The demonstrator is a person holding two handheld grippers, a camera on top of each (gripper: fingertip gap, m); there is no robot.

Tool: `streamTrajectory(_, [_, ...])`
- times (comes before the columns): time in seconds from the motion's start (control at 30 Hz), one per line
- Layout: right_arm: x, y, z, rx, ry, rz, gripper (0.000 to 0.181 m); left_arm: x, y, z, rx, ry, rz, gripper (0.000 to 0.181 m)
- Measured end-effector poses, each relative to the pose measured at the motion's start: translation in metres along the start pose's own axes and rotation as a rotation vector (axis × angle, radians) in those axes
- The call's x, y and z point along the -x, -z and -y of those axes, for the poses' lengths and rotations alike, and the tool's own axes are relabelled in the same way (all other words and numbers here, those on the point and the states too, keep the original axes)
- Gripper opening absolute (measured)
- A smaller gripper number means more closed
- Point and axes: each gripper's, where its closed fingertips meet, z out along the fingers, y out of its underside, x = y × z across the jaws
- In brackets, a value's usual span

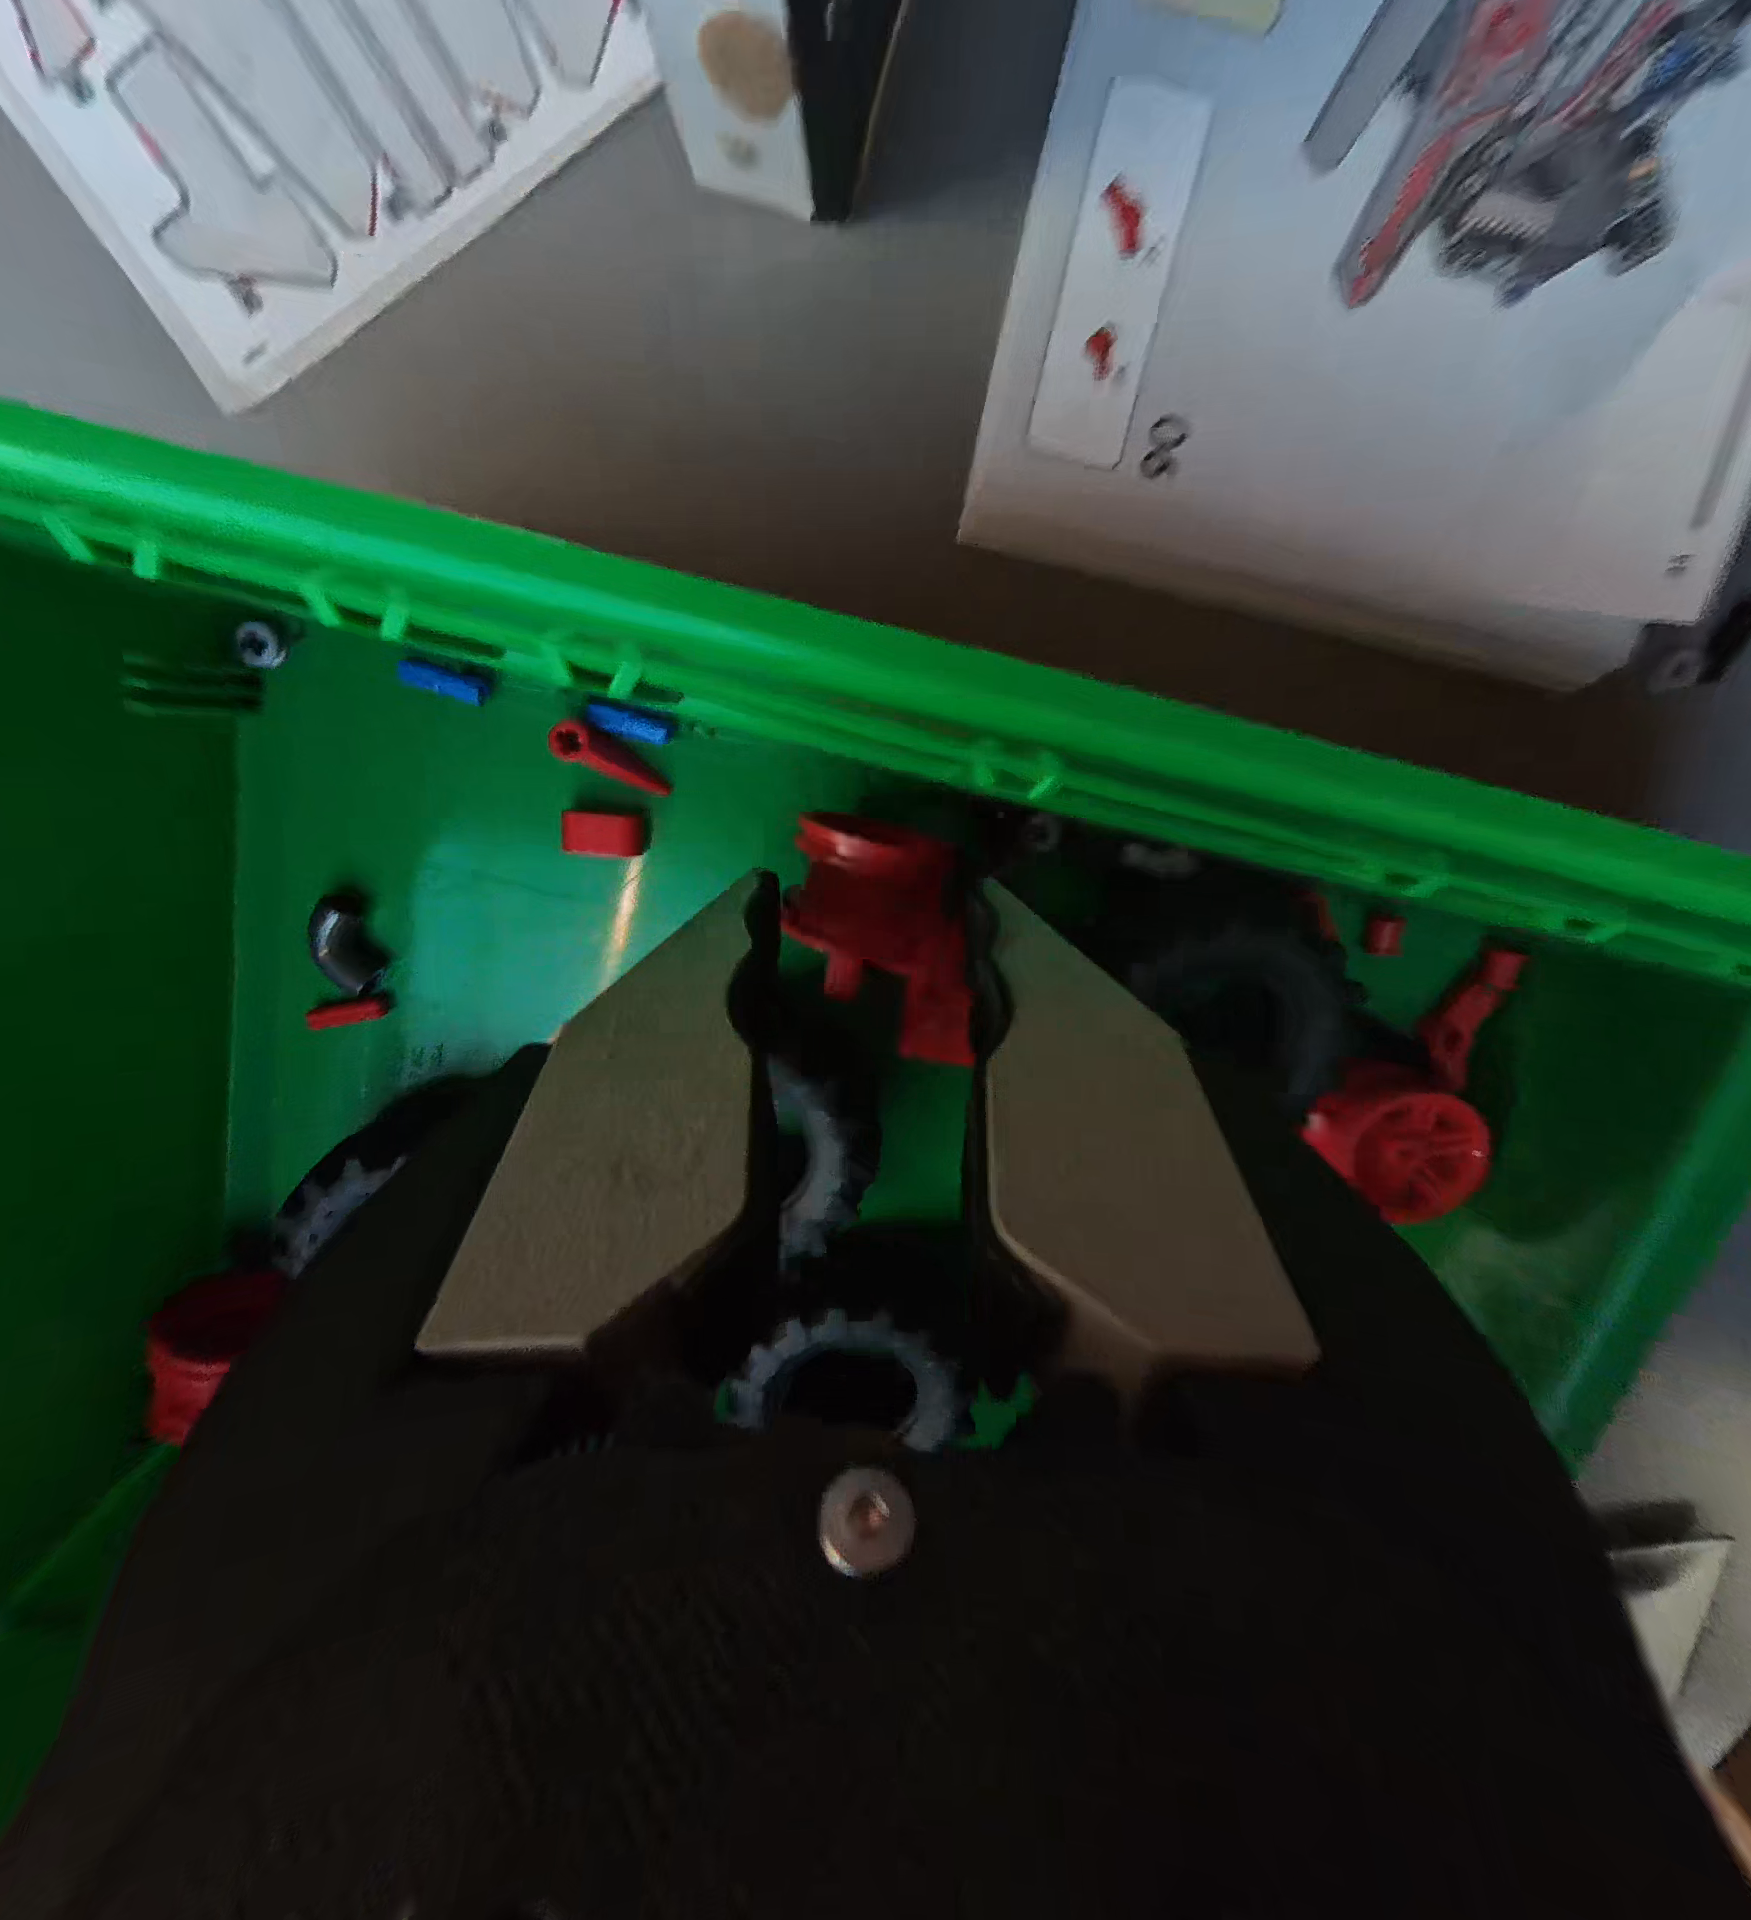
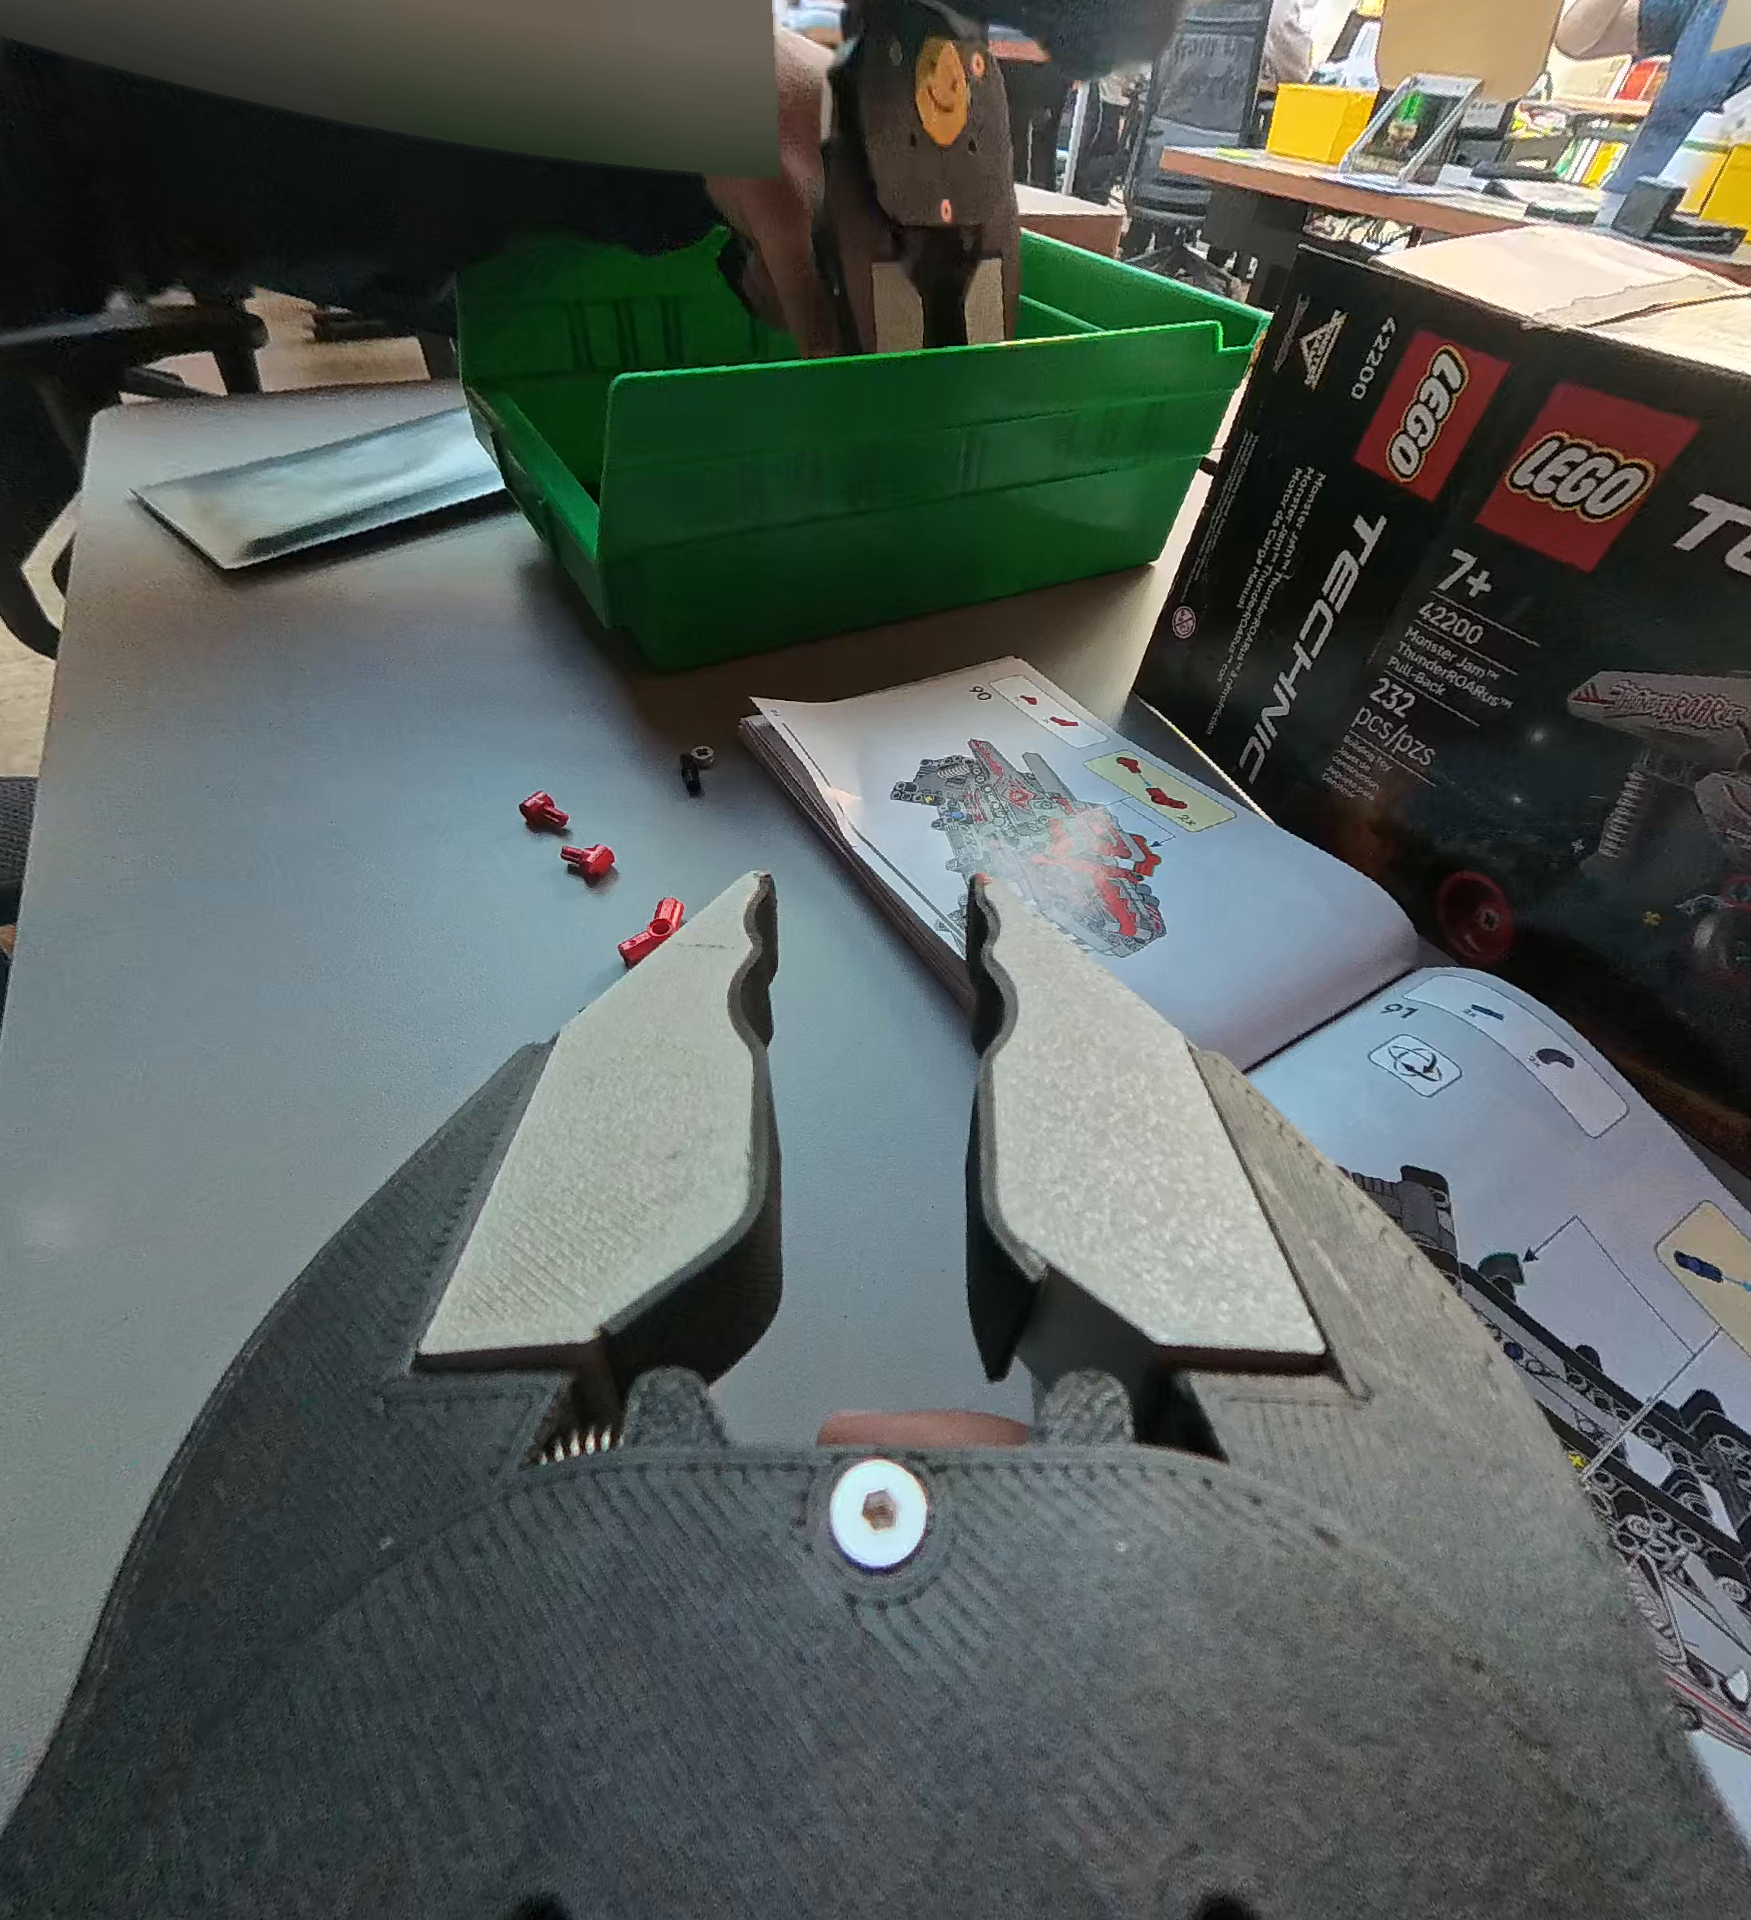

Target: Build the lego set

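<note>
My left gripper (image 1: 876,894) is down inside the green bin (image 1: 850,686) with its jaws open. A red chunky Lego part (image 1: 881,925) lies between its fingertips; I cannot tell if they touch it. Black tyres (image 1: 829,1143) lie under the fingers. The same gripper shows in the right wrist view (image 2: 938,301), dipped into the bin (image 2: 902,499). My right gripper (image 2: 871,894) is open and empty, low over the dark table. Three small red connectors (image 2: 588,859) and a small black piece (image 2: 696,769) lie on the table ahead of it to the left.
The bin also holds blue pins (image 1: 443,681), small red parts (image 1: 603,831), a grey elbow (image 1: 341,940), a red wheel hub (image 1: 1401,1143) and a black tyre (image 1: 1245,1008). An open instruction booklet (image 2: 1058,831) and the Lego box (image 2: 1525,623) lie right. A dark flat pouch (image 2: 320,488) lies left of the bin. The gap from one gripper's tips to the other's is roughly 25 cm. From either gripper's tips it is about 15 cm to the small black piece (image 2: 696,769).
</note>
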Motion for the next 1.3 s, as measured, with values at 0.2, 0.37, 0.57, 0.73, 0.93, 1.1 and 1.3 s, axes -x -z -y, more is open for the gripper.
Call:
streamTrajectory(0.2, [0.000, 0.001, 0.001, -0.009, 0.003, -0.003, 0.032, 0.035, 0.019, -0.026, 0.082, 0.032, 0.215, 0.033])
streamTrajectory(0.37, [0.000, 0.002, 0.002, -0.015, -0.003, 0.001, 0.031, 0.029, 0.058, -0.022, -0.087, 0.103, 0.240, 0.034])
streamTrajectory(0.57, [-0.003, 0.004, 0.004, -0.033, -0.039, 0.010, 0.033, -0.003, 0.073, -0.034, -0.112, 0.050, 0.224, 0.027])
streamTrajectory(0.73, [-0.006, 0.004, 0.005, -0.042, -0.068, 0.015, 0.033, -0.042, 0.056, -0.022, -0.109, -0.016, 0.105, 0.034])
streamTrajectory(0.93, [-0.007, 0.003, 0.003, -0.025, -0.065, 0.002, 0.035, -0.062, 0.019, -0.008, -0.074, -0.068, 0.037, 0.045])
streamTrajectory(1.1, [-0.007, 0.001, 0.001, -0.013, -0.064, -0.003, 0.035, -0.052, 0.017, -0.014, -0.045, -0.016, 0.009, 0.044])
streamTrajectory(1.3, [-0.008, 0.000, 0.000, -0.004, -0.071, -0.002, 0.035, -0.014, 0.053, -0.024, -0.149, 0.100, 0.146, 0.033])
